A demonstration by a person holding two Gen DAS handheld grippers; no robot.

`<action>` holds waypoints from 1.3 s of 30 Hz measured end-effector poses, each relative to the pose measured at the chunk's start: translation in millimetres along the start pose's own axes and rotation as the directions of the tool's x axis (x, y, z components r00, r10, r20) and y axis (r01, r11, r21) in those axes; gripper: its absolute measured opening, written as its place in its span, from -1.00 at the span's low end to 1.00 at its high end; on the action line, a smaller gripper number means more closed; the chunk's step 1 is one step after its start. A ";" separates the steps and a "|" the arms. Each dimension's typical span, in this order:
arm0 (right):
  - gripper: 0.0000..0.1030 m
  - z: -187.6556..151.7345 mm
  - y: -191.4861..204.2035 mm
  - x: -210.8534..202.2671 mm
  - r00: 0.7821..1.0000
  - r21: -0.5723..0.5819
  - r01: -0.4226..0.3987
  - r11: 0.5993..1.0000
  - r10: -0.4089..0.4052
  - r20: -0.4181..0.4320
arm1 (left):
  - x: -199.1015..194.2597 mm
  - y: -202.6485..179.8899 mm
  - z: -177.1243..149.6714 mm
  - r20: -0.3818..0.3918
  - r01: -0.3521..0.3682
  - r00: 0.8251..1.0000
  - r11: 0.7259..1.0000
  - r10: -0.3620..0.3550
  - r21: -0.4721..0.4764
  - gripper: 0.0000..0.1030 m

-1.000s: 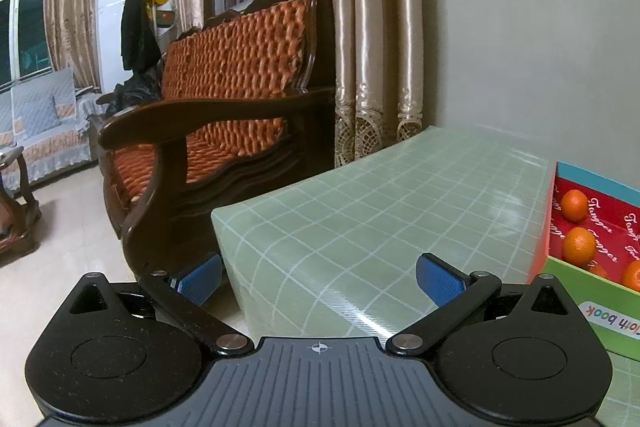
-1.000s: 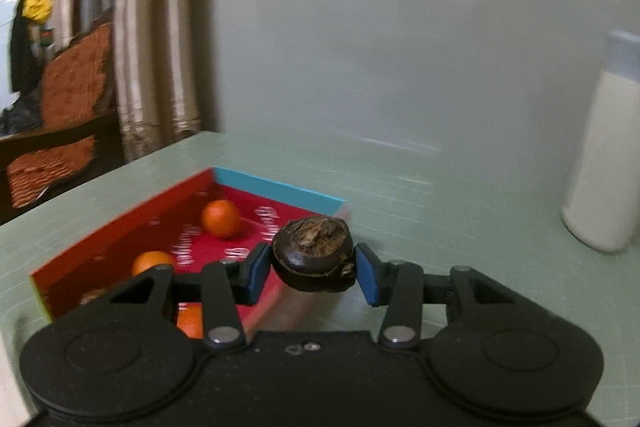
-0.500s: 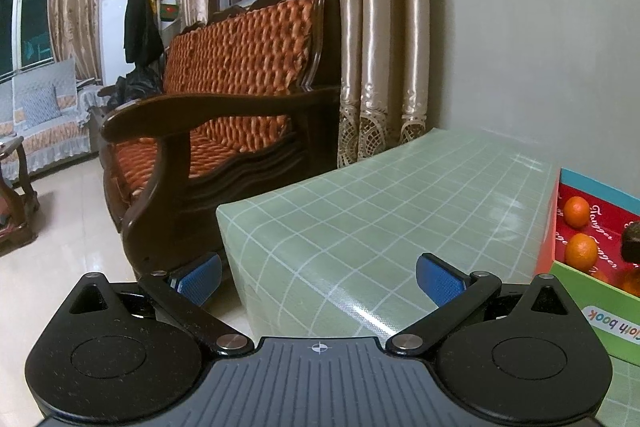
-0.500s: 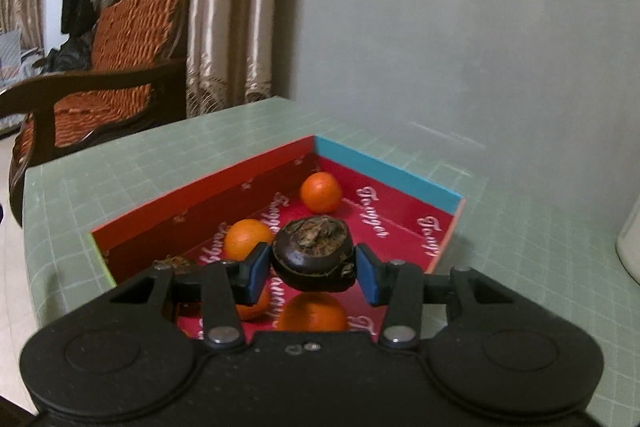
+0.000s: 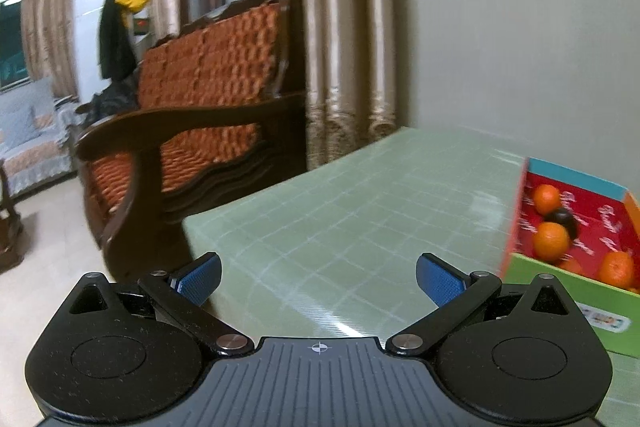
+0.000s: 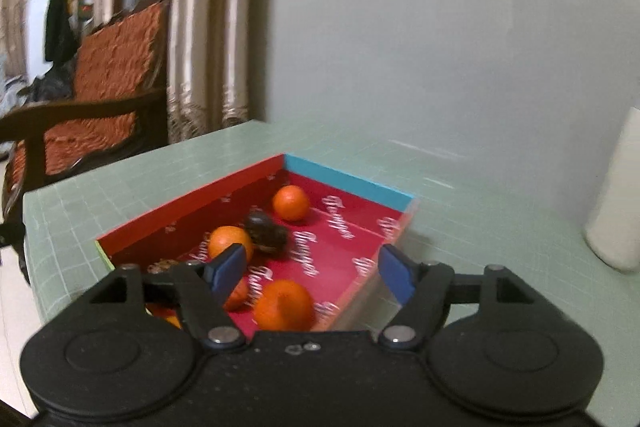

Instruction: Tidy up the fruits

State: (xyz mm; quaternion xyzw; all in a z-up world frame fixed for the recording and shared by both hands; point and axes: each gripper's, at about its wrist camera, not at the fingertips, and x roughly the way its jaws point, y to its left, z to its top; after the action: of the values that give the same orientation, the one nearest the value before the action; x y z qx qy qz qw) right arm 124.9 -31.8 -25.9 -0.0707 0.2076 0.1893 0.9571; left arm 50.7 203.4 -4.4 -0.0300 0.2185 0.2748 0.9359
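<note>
- Right hand-held gripper [image 6: 312, 267]: jaws opening, nothing between the pads; it hangs over the near end of the box [image 6: 348, 179]. Judged a release pose, aimed so fruit drops inside the walls.
- Dark fruit [image 6: 266, 233]: lies on the red box floor, mid-box, blurred. It sits just beside an orange [image 6: 230, 242] on its near-left, w/ another orange [image 6: 291, 202] just beyond. Looks freshly dropped and may roll.
- More oranges at the box's near end, one [image 6: 284, 305] right below the gripper. Fruit is gathered in one container, consistent w/ the sorting task.
- Left hand-held gripper [image 5: 318, 281]: wide open, empty, over the desk [image 5: 320, 211] left of the box. Judged idle, kept clear of the drop.
- White bottle [image 6: 618, 203]: upright on the desk, well right of the box, not involved.
</note>
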 end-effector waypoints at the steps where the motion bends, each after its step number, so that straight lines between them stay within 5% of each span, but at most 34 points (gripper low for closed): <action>1: 0.55 -2.2 -5.4 -6.6 1.000 0.021 0.010 1.000 -0.010 -0.003 | -2.5 -5.2 0.8 0.001 0.013 1.000 1.000 -0.013 0.011 0.99; 10: 0.73 -24.1 -48.8 -61.6 0.996 0.221 0.090 0.971 -0.083 -0.039 | -41.7 -58.3 20.7 0.000 0.168 0.986 0.982 -0.169 0.090 0.99; 13: 0.94 -28.0 -51.6 -82.0 0.993 0.230 0.117 0.966 -0.112 -0.037 | -64.2 -76.9 29.5 -0.015 0.231 0.973 0.967 -0.231 0.105 0.99; 23: 0.95 -34.4 -50.0 -137.8 0.986 0.263 0.162 0.951 -0.166 -0.007 | -132.9 -102.8 34.6 -0.018 0.351 0.936 0.924 -0.353 0.148 1.00; 39: 0.99 -23.5 -20.8 -173.7 0.982 0.235 0.158 0.959 -0.177 0.059 | -161.9 -74.1 46.4 0.011 0.346 0.937 0.932 -0.349 0.110 1.00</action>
State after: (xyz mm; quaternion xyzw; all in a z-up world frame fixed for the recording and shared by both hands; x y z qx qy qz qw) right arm -22.0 -113.8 27.7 0.0307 0.1831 0.0849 0.9789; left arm -14.0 67.6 101.6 -0.0140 0.2100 0.0933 0.9731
